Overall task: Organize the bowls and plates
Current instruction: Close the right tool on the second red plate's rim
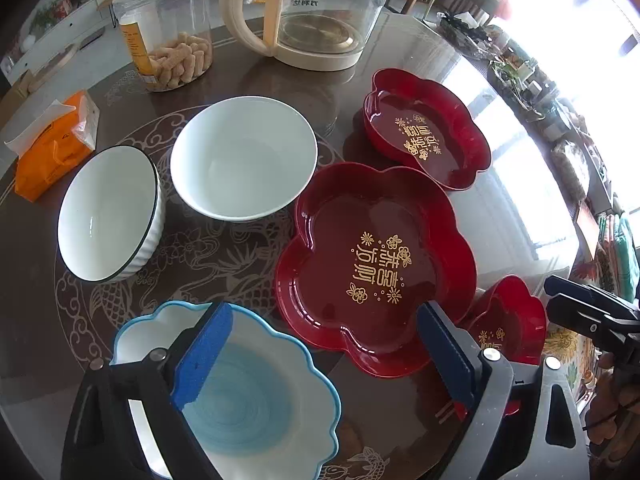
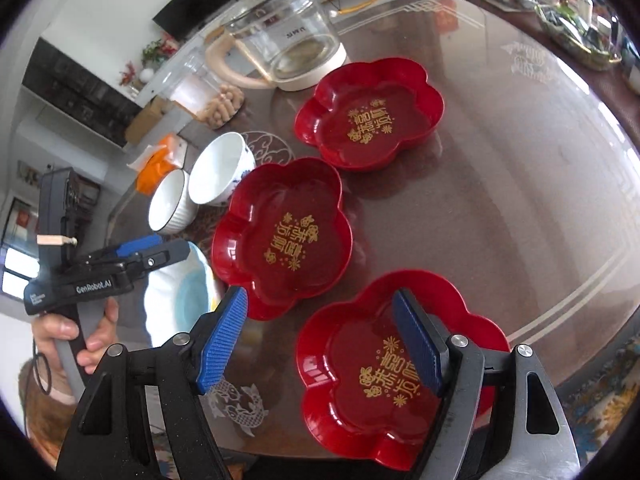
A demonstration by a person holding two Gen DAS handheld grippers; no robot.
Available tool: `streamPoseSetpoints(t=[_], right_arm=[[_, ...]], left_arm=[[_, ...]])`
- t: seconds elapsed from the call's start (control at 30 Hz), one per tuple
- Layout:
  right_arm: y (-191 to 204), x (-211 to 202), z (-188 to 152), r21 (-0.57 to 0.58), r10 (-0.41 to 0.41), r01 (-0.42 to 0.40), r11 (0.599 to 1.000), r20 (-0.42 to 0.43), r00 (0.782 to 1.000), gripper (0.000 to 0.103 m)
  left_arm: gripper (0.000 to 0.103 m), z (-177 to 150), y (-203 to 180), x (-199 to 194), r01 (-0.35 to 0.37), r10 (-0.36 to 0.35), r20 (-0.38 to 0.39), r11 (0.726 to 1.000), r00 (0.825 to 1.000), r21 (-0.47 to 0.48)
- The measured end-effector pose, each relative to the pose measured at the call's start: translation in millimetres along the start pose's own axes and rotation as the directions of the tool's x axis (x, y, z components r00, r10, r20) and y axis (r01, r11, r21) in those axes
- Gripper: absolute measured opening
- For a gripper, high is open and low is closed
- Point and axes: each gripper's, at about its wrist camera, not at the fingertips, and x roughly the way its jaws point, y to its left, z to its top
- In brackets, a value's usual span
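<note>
Left gripper [image 1: 324,354] fingers spread wide above the blue scalloped bowl [image 1: 256,396]; right gripper [image 2: 320,342] fingers, equally released, straddle the nearest red flower-shaped plate's [image 2: 360,396] left rim.

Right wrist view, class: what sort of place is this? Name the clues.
Probably a home dining or living room: a glass-topped table bears a glass kettle, with a wall television beyond.
</note>
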Motion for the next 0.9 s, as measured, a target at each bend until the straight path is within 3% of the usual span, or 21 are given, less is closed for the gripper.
streamPoseSetpoints(t=[0.2, 0.27, 0.33, 0.37, 0.47, 0.57, 0.67, 0.73, 0.9], right_arm=[[-3, 27, 17, 0.0, -0.035, 0.035, 0.999, -0.027, 0.999, 0.077], [-2, 35, 19, -0.018, -0.058, 0.057, 0.998, -0.033, 0.998, 0.072], [-3, 43, 23, -0.029, -0.074, 0.073, 0.997, -0.045, 0.996, 0.052], [-2, 47, 23, -0.033, -0.081, 0.079, 0.996, -0.051, 0.995, 0.048], [-1, 57, 23, -0.06, -0.107, 0.104, 0.993, -0.055, 0.993, 0.044], [-2, 66, 23, -0.082, -0.129, 0.123, 0.989, -0.064, 0.99, 0.042], [-4, 74, 25, -0.086, -0.139, 0.133, 0.987, -0.068, 0.988, 0.033], [-4, 81, 25, -0.096, -0.145, 0.138, 0.986, -0.079, 0.986, 0.02], [1, 92, 25, -0.124, -0.18, 0.17, 0.978, -0.077, 0.981, 0.013]], left_arm=[[0.078, 4, 6, 22, -0.014, 0.014, -0.024, 1.0, 1.0, -0.01], [0.074, 5, 8, 27, -0.02, 0.02, -0.025, 1.0, 0.999, -0.013], [0.067, 6, 11, 31, -0.006, 0.005, -0.031, 1.0, 0.999, -0.028], [0.065, 6, 12, 33, -0.002, 0.001, -0.035, 1.0, 0.999, -0.031], [0.056, 3, 10, 38, 0.013, -0.014, -0.052, 0.999, 0.999, -0.032], [0.05, 4, 8, 44, -0.016, 0.015, -0.056, 1.0, 0.998, -0.018], [0.039, 5, 12, 49, -0.041, 0.038, -0.06, 0.999, 0.997, -0.036], [0.034, 6, 15, 50, -0.047, 0.044, -0.061, 0.997, 0.997, -0.054], [0.029, 6, 20, 44, -0.042, 0.037, -0.067, 0.996, 0.997, -0.075]])
